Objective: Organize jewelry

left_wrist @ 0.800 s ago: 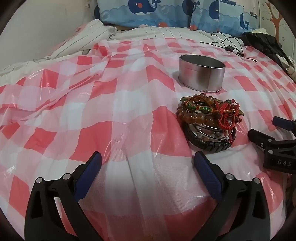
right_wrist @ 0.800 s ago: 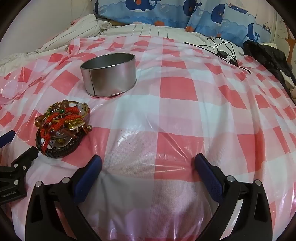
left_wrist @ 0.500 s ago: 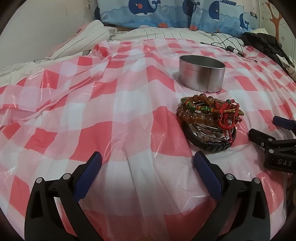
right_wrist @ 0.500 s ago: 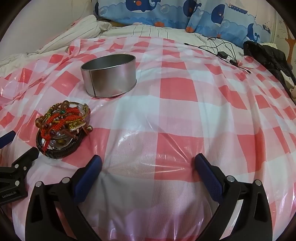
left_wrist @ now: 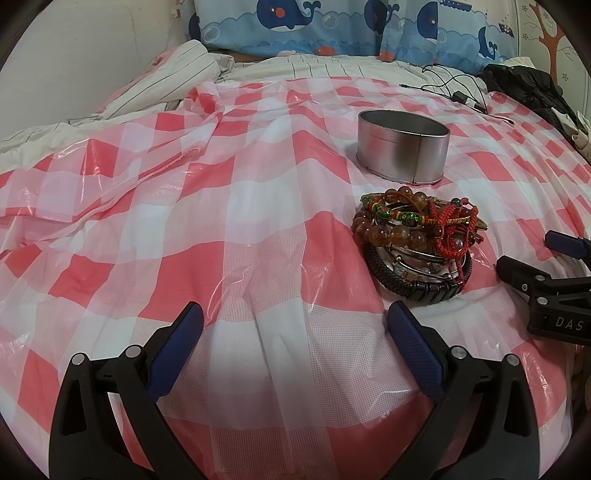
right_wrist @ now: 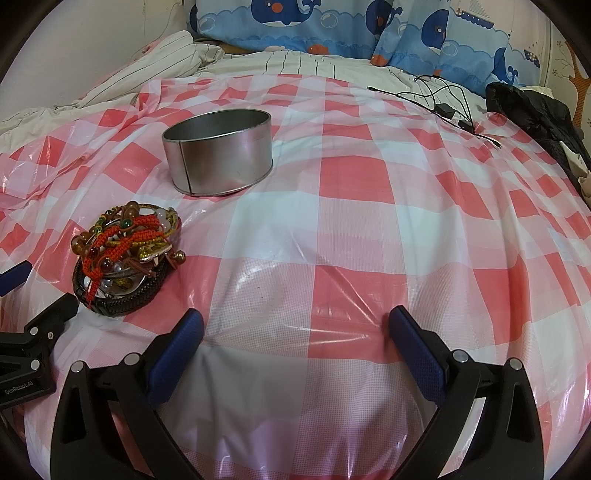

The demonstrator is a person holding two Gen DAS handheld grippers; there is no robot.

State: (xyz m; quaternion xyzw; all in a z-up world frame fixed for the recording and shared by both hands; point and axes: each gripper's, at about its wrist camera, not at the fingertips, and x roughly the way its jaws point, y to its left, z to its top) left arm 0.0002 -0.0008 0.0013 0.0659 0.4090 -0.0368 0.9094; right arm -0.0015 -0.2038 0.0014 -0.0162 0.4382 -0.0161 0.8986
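A pile of bracelets (left_wrist: 417, 240), with brown beads, red cord and a black braided band, lies on the red-and-white checked plastic sheet (left_wrist: 258, 229). It also shows in the right wrist view (right_wrist: 125, 254). Behind it stands an open round metal tin (left_wrist: 402, 151), seen too in the right wrist view (right_wrist: 219, 155). My left gripper (left_wrist: 293, 325) is open and empty, low over the sheet, left of the pile. My right gripper (right_wrist: 295, 328) is open and empty, right of the pile. Each gripper shows at the edge of the other's view.
Blue whale-print pillows (left_wrist: 332, 26) and striped bedding (left_wrist: 166, 77) lie at the back. Black cables (right_wrist: 443, 99) and a black garment (right_wrist: 532, 114) lie at the back right. The sheet is wrinkled at the left (left_wrist: 110, 177).
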